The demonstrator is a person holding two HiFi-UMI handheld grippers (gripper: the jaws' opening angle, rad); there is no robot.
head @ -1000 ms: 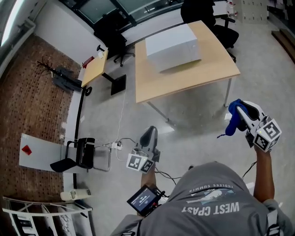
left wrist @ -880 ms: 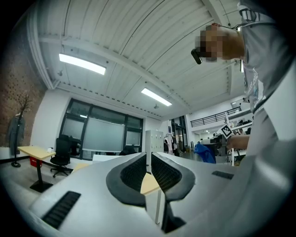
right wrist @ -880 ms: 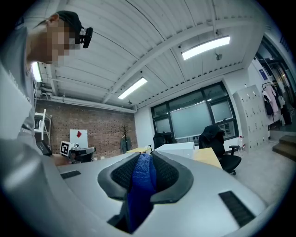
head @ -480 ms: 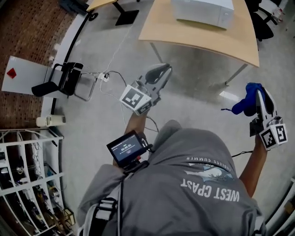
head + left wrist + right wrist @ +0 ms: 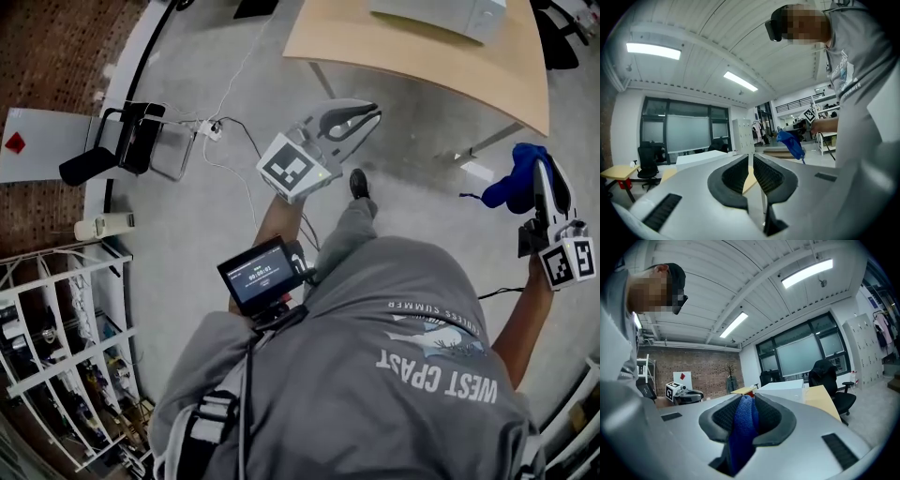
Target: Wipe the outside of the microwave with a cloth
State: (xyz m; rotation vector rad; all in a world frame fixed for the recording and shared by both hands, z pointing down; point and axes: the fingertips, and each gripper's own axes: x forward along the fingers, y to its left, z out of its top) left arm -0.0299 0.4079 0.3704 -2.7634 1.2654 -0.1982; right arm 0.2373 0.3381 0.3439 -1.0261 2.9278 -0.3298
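The white microwave (image 5: 441, 11) stands on a wooden table (image 5: 422, 61) at the top edge of the head view, well ahead of both grippers. My right gripper (image 5: 541, 173) at the right is shut on a blue cloth (image 5: 518, 183), which bunches out past its jaws. In the right gripper view the cloth (image 5: 743, 427) fills the gap between the pads, with the microwave (image 5: 780, 386) far beyond. My left gripper (image 5: 368, 112) is held out over the floor, shut and with nothing in it. In its own view the jaws (image 5: 751, 173) meet, and the cloth (image 5: 791, 143) hangs off to the right.
A black chair (image 5: 131, 141) and a power strip with cables (image 5: 211, 131) lie on the floor at the left. A white wire rack (image 5: 56, 356) stands at the lower left, an office chair (image 5: 562, 28) beyond the table. A small screen (image 5: 262, 277) hangs on the person's chest.
The head view has tipped further down, so table and microwave slid to the top edge. The left gripper has come up and forward. The right gripper still holds the cloth.
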